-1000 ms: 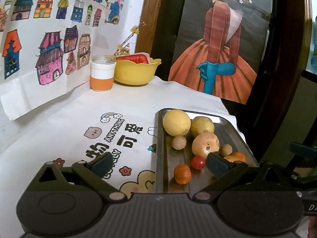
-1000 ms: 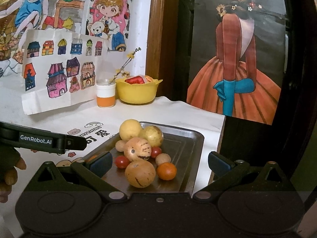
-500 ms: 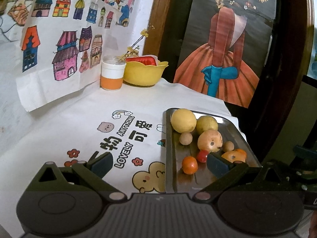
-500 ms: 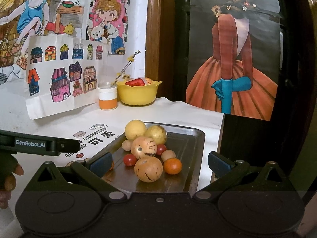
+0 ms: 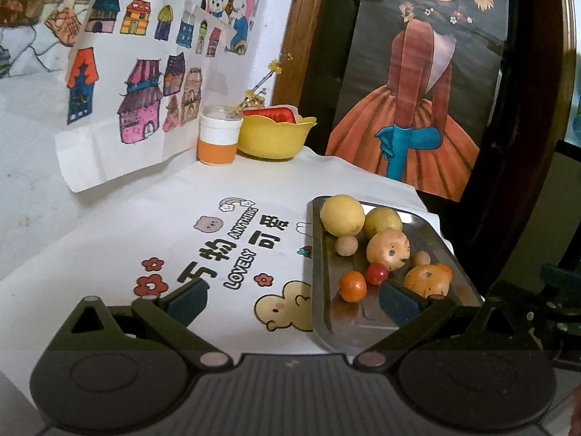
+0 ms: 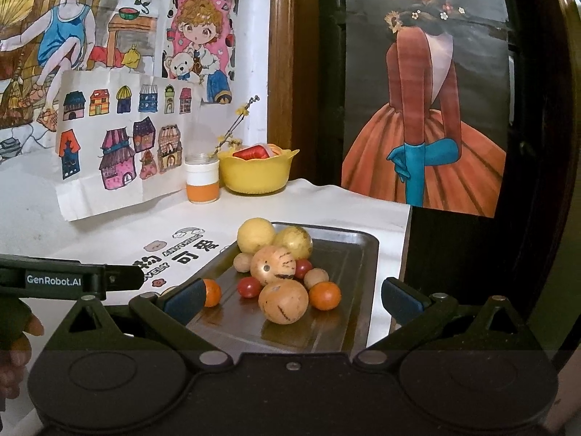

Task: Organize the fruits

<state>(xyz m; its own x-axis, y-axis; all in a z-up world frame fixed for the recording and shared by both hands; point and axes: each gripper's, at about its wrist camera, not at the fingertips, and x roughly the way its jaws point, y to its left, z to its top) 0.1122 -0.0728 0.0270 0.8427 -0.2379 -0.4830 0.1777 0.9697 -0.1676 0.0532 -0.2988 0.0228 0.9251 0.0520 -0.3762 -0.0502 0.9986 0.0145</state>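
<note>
Both cameras have pulled back and up from the tray (image 6: pixel 357 250) over the last second, so more of the printed cloth (image 5: pixel 152 232) and the wall drawings (image 5: pixel 145 83) shows in the left view; the fruit itself has not shifted.

The left tongs (image 5: pixel 292 299) stand wide open and hold nothing. One fingertip hangs over the cloth left of the tray, the other over the tray's near part, just in front of a tan fruit (image 5: pixel 426 279). The right tongs (image 6: pixel 292 296) are also wide open and empty, one fingertip at the tray's left rim beside a small orange (image 6: pixel 211 292), the other past the tray's right rim.

All the fruit lies on the tray, bunched toward its far left corner. A lemon (image 6: pixel 256 235) and a yellow-green fruit (image 6: pixel 295 241) lie farthest back. In front of them sit a streaked tan fruit (image 6: pixel 273 264), two beige balls (image 6: pixel 242 262), two red tomatoes (image 6: pixel 250 286), the nearer tan fruit and a second orange (image 6: pixel 325 296).

Behind the tray, at the back of the table (image 6: pixel 381 214), stand a yellow bowl (image 6: pixel 256 174) with something red in it and an orange-and-white jar (image 6: pixel 202 178), side by side. A hand (image 6: pixel 16 341) grips the left tool at the left edge of the right view.
</note>
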